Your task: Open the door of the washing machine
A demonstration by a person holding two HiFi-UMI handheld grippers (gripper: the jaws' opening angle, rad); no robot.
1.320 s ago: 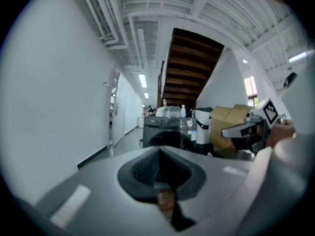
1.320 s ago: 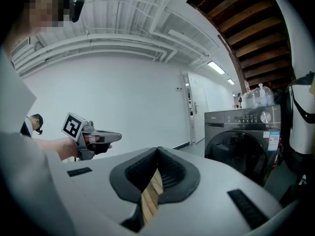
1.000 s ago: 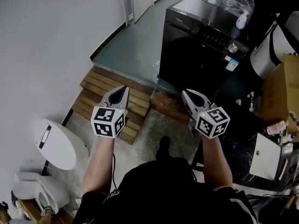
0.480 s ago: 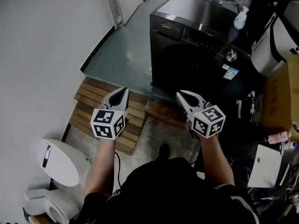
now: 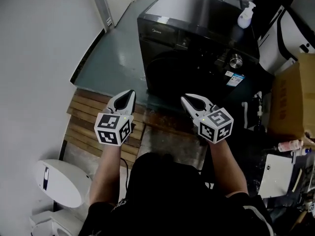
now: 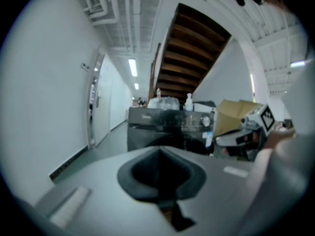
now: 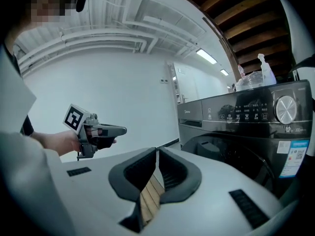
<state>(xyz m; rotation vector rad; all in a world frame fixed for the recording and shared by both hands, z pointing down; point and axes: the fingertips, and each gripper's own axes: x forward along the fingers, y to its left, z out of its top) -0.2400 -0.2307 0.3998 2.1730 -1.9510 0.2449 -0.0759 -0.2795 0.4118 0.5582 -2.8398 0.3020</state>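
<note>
The black front-loading washing machine (image 5: 197, 38) stands ahead of me, and its round door (image 5: 179, 77) is closed. A silver dial (image 5: 236, 61) sits on its control panel. My left gripper (image 5: 130, 93) is shut and empty, held short of the machine's left front corner. My right gripper (image 5: 183, 98) points at the lower front of the door without touching it; its jaws are only beginning to part, with nothing between them. In the left gripper view the machine (image 6: 167, 127) lies straight ahead past the closed tips (image 6: 160, 149). The right gripper view shows the door (image 7: 231, 156) close on the right.
A wooden slat pallet (image 5: 88, 124) lies on the floor under my left hand. A white rounded appliance (image 5: 59, 181) stands at lower left beside the white wall. A spray bottle (image 5: 244, 16) stands on the machine's top. A cardboard box (image 5: 293, 97) and clutter crowd the right side.
Both grippers have come forward towards the washing machine, which now looms larger and nearer. Both jaws look closed throughout.
</note>
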